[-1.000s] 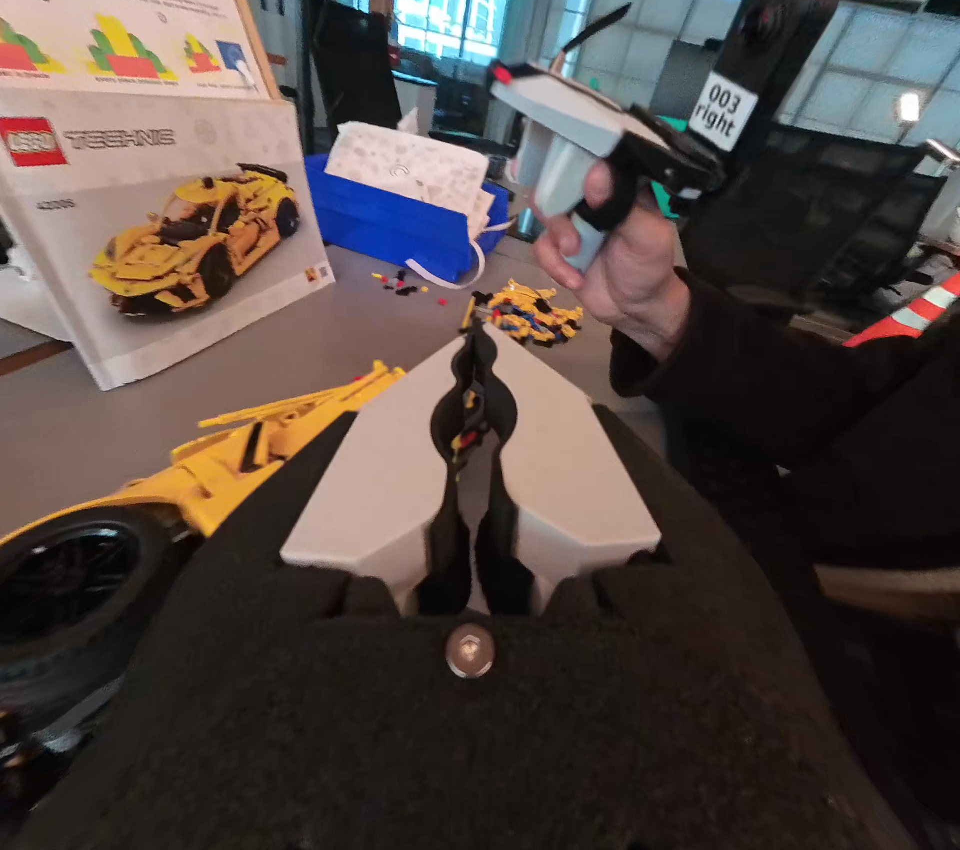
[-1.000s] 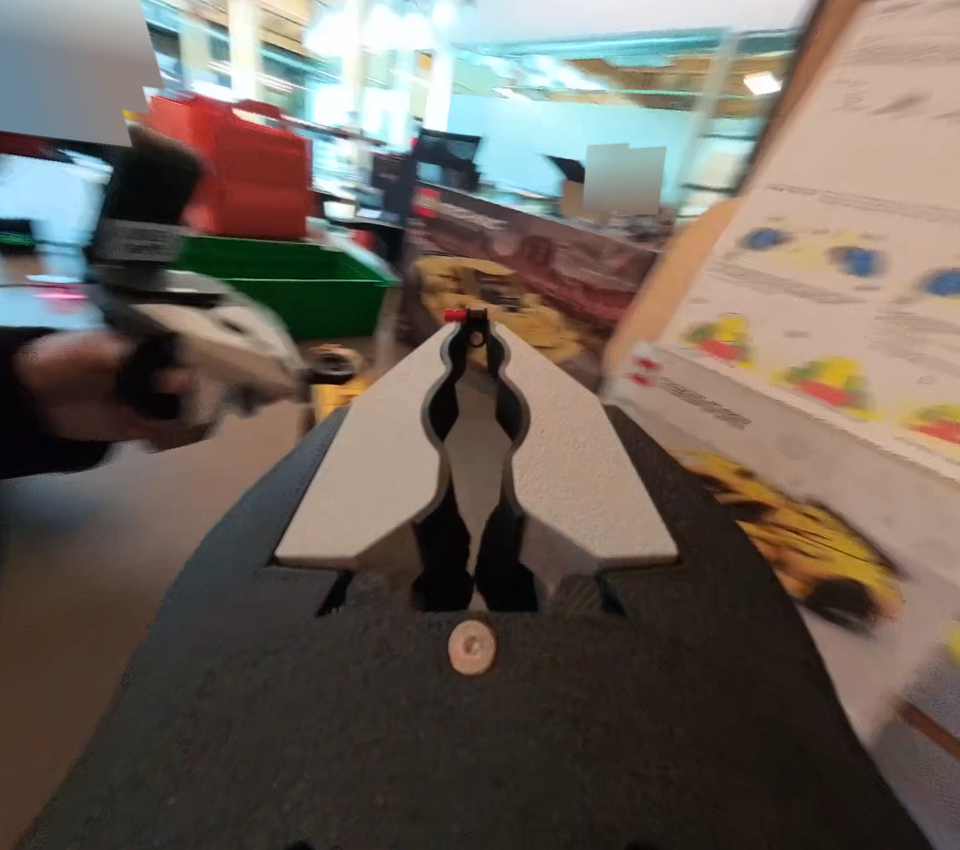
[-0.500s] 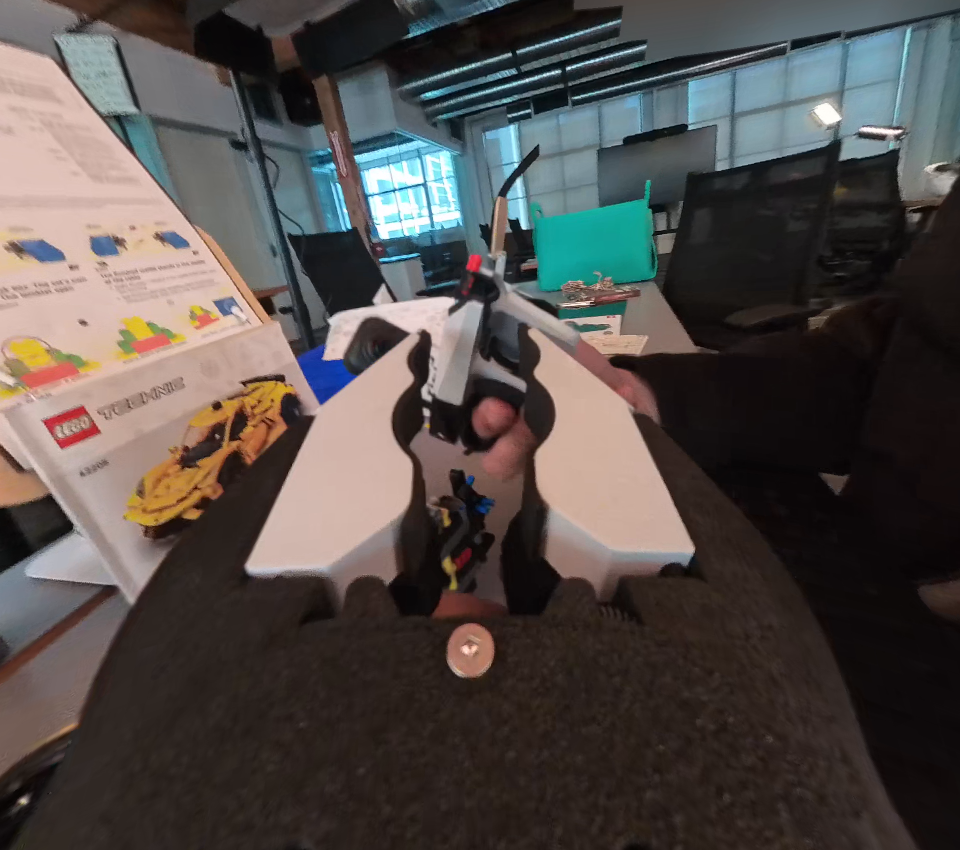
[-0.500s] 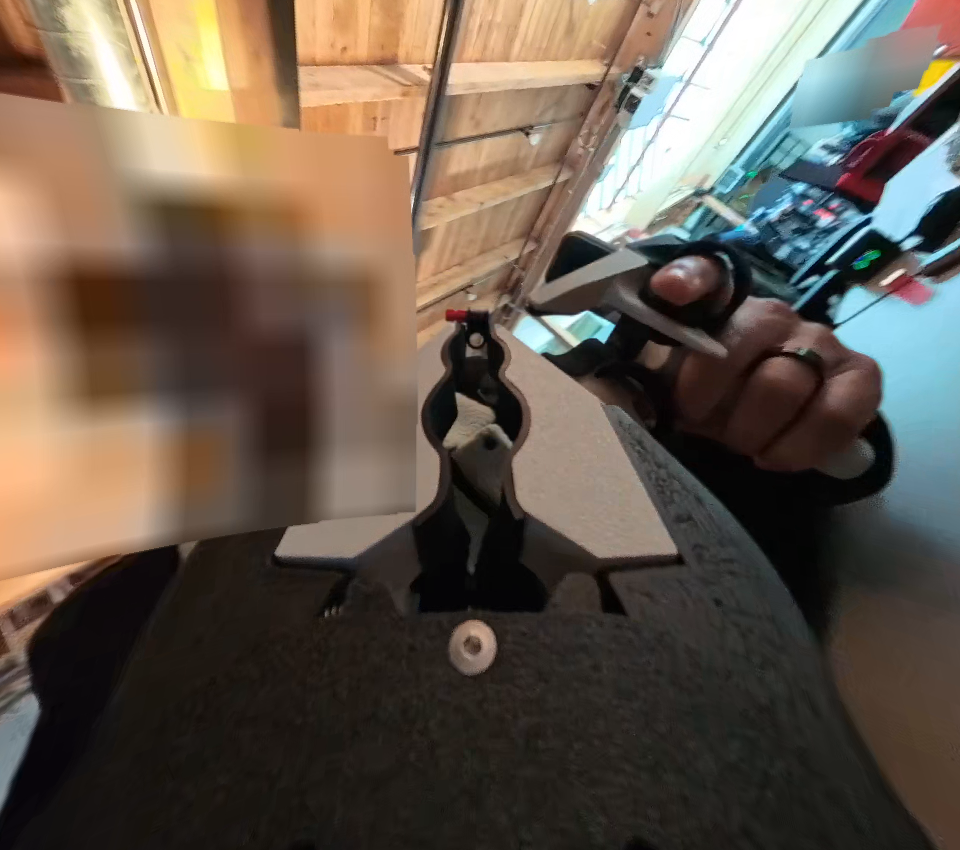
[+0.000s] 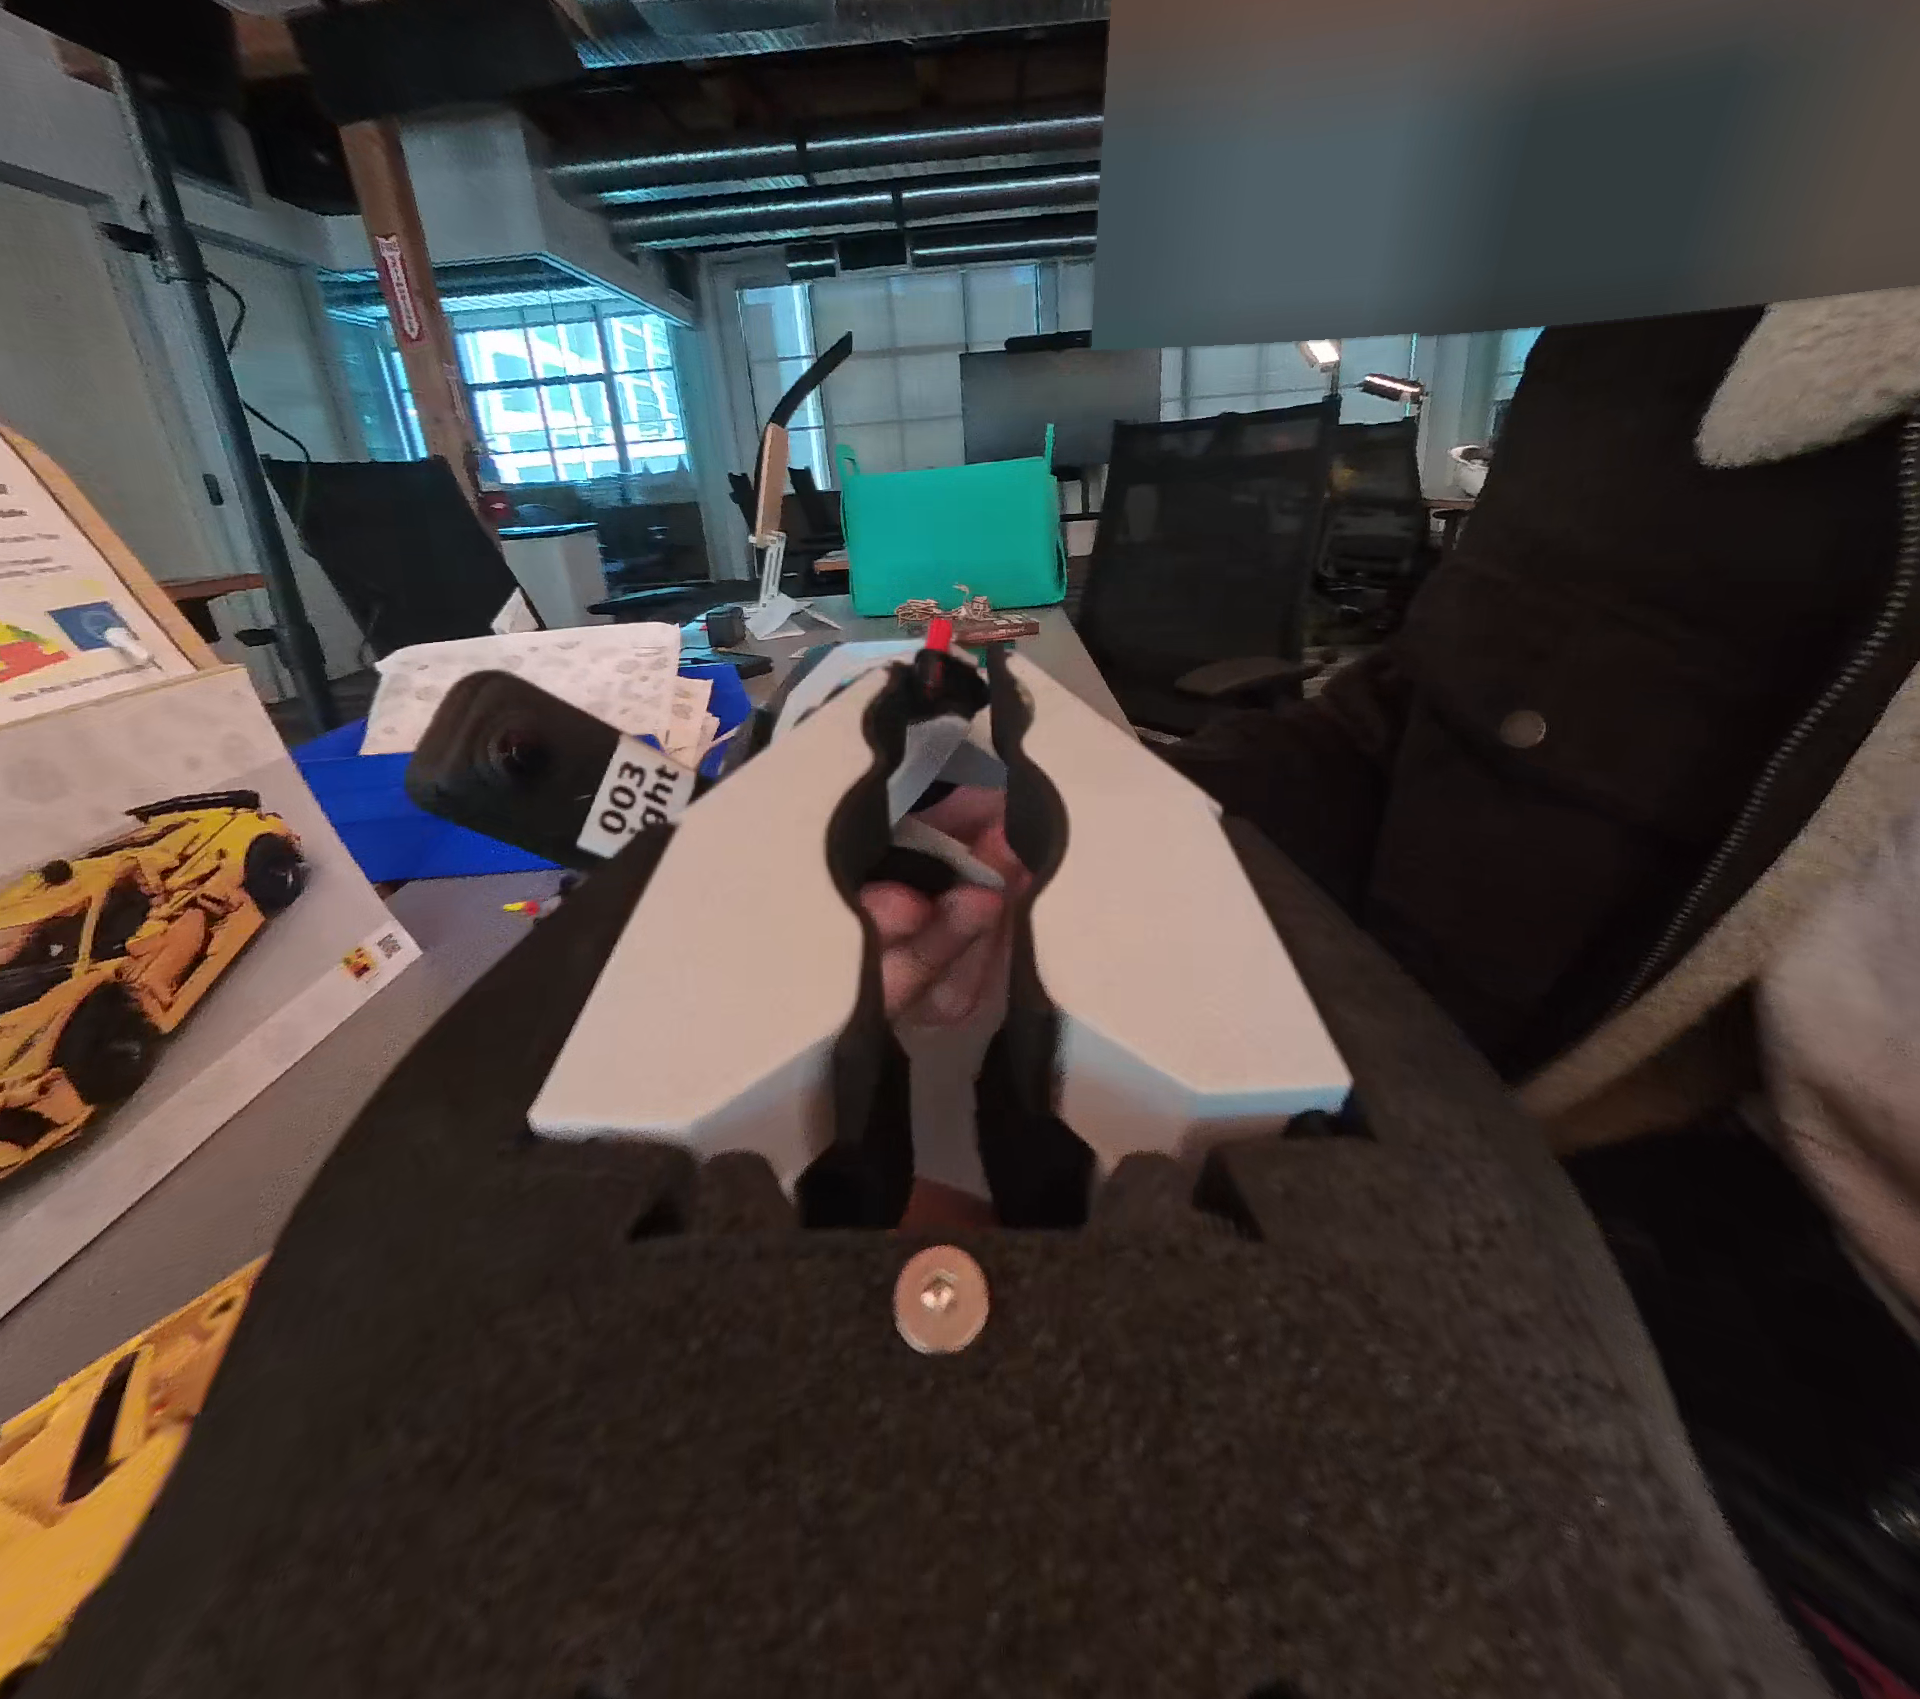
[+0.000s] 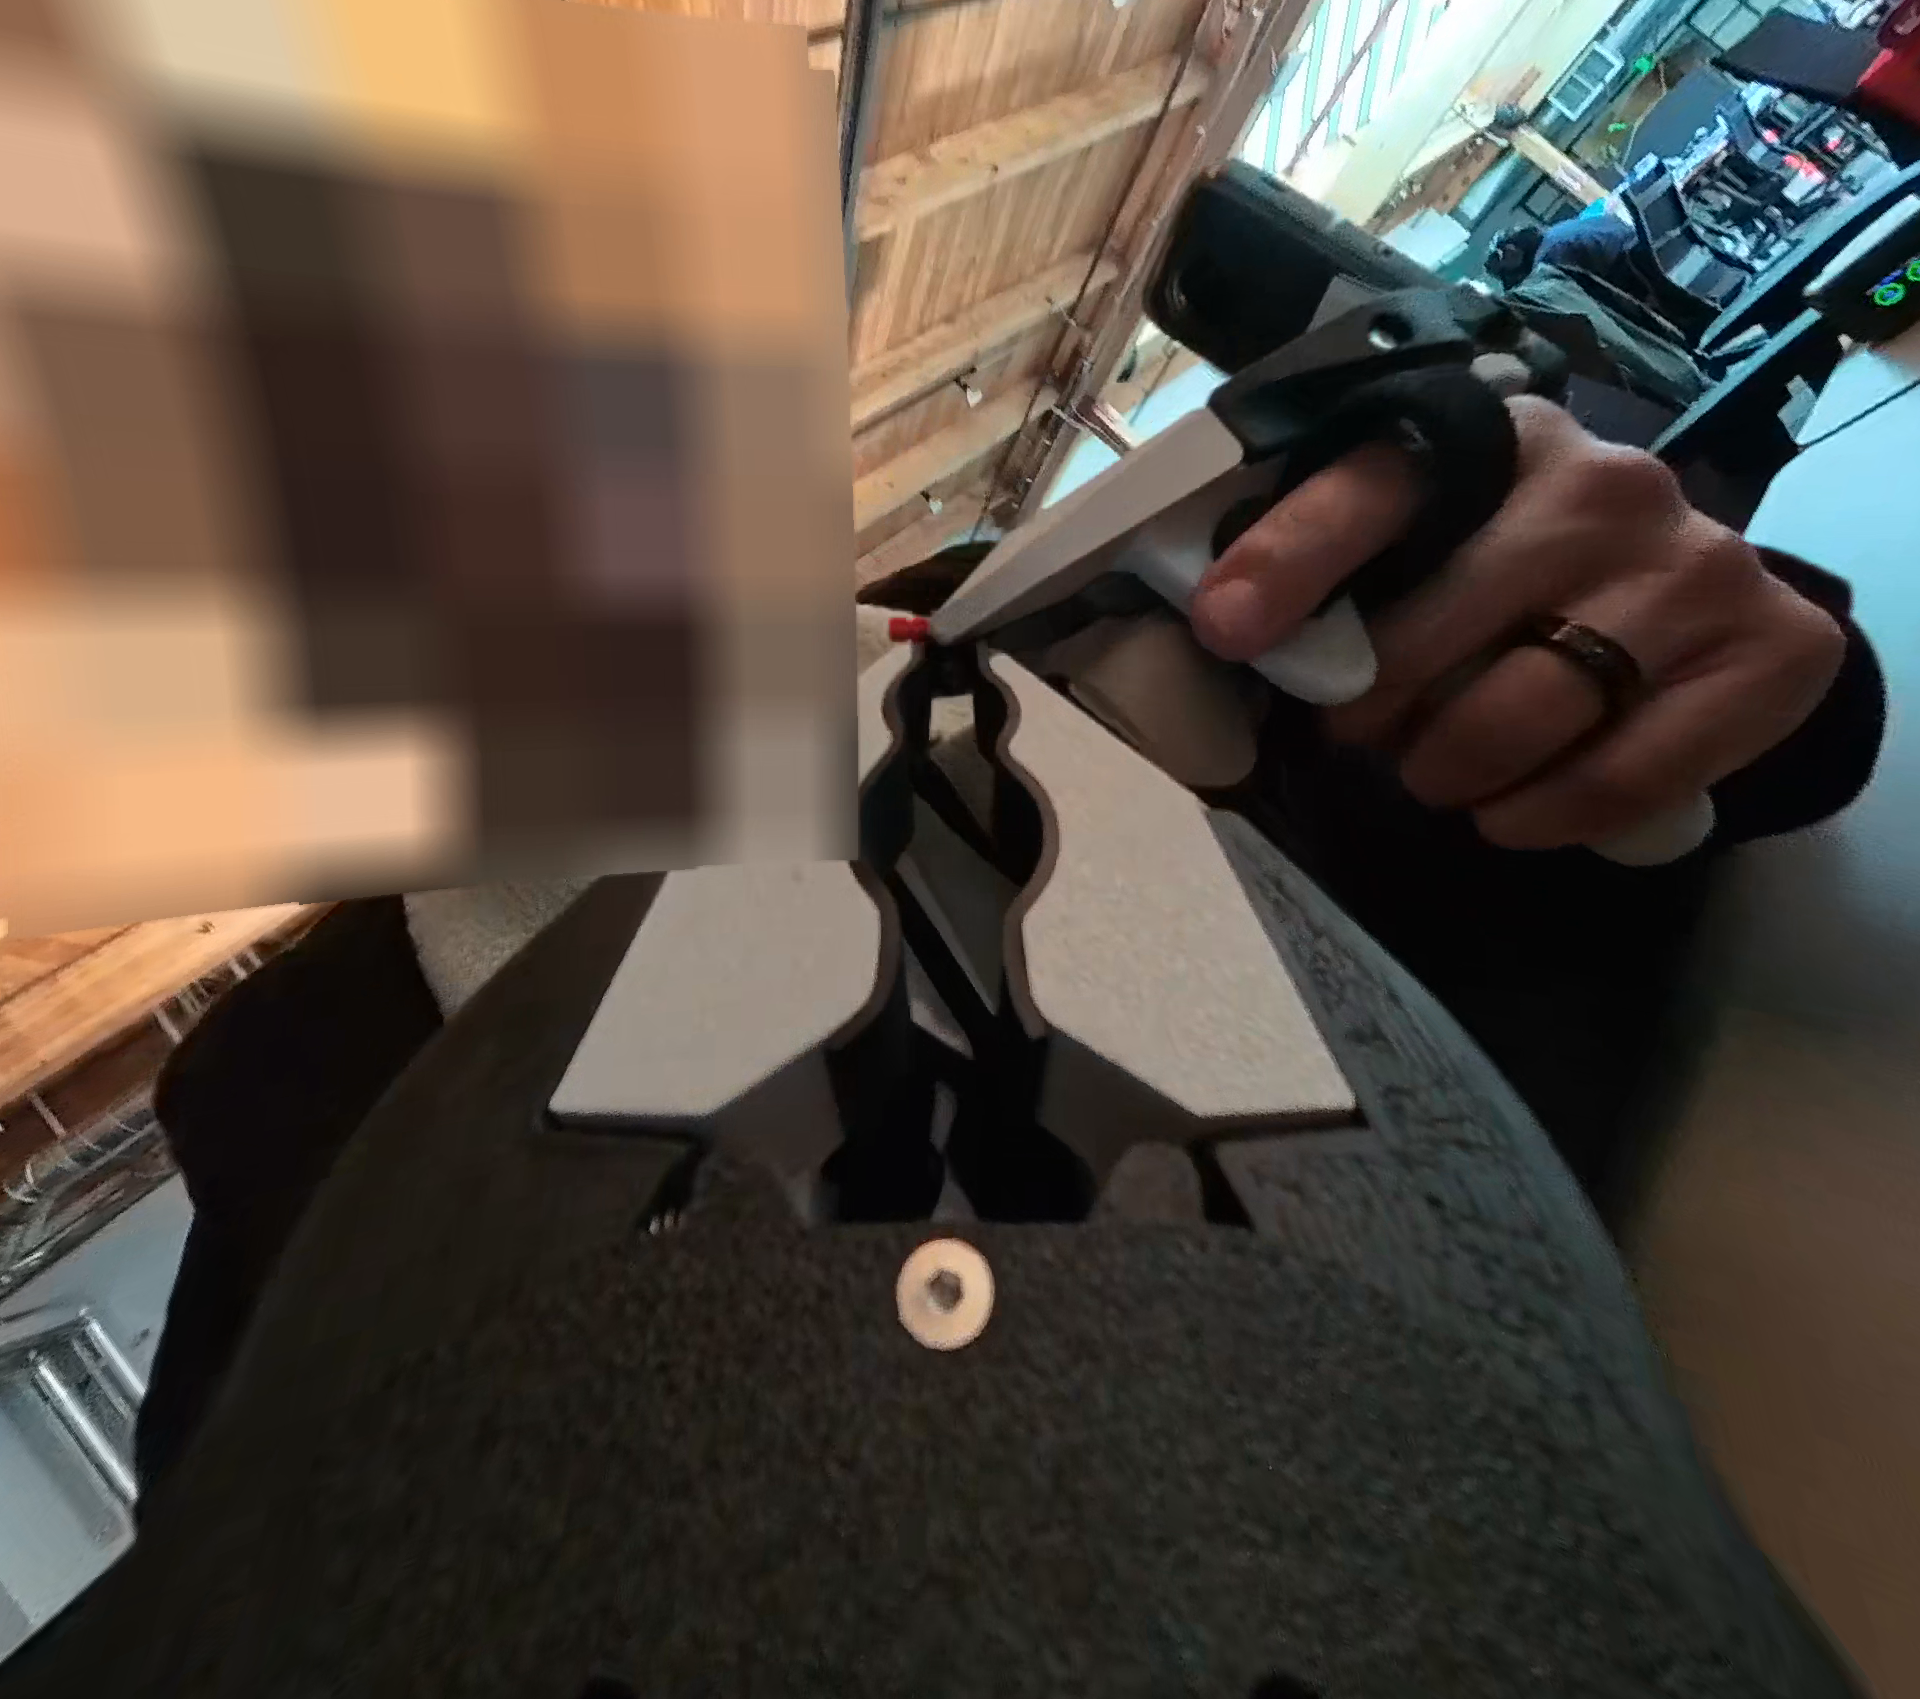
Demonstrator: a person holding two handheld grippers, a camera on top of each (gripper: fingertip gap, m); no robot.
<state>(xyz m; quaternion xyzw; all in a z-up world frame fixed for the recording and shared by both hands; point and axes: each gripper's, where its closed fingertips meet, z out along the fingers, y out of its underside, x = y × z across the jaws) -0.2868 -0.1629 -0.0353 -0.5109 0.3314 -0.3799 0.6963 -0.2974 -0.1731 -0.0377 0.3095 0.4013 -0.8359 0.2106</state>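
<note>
1. Right gripper [image 6: 951,662]: fingers clamped on a small black piece with a red pin [image 6: 909,631], held up in the air.
2. Left gripper [image 5: 940,662]: fingers slightly apart, its tip touching that red pin.
3. Blue bin [image 5: 416,808] sits on the table [image 5: 208,1171], beyond the pin; yellow car model [image 5: 73,1483] lies nearer.

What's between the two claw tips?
A small black piece with a red pin, pinched in the right claw, the left claw touching it; right wrist view.
</note>
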